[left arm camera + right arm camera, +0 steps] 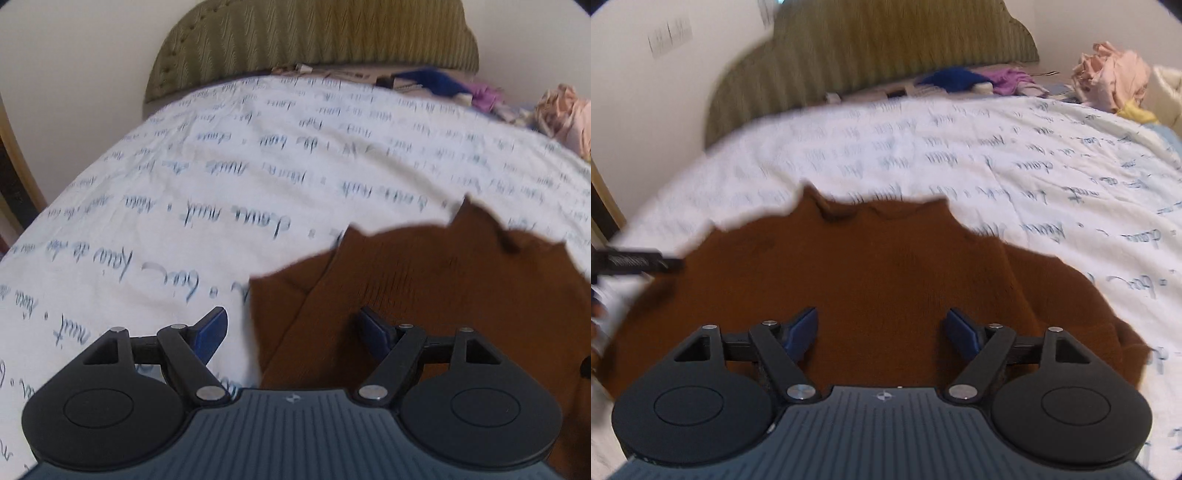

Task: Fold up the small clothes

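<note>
Brown garment [871, 280] lies on script-printed bedspread [221, 184]; both claws [293, 332] [881, 332] apart, empty.

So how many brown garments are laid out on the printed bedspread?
1. A rust-brown knitted garment lies flat on the white script-printed bedspread, right under both open claws. The crumpled clothes near the headboard are other colours; more could be hidden there.

Both wrist views near, bedward (blurred)
</note>
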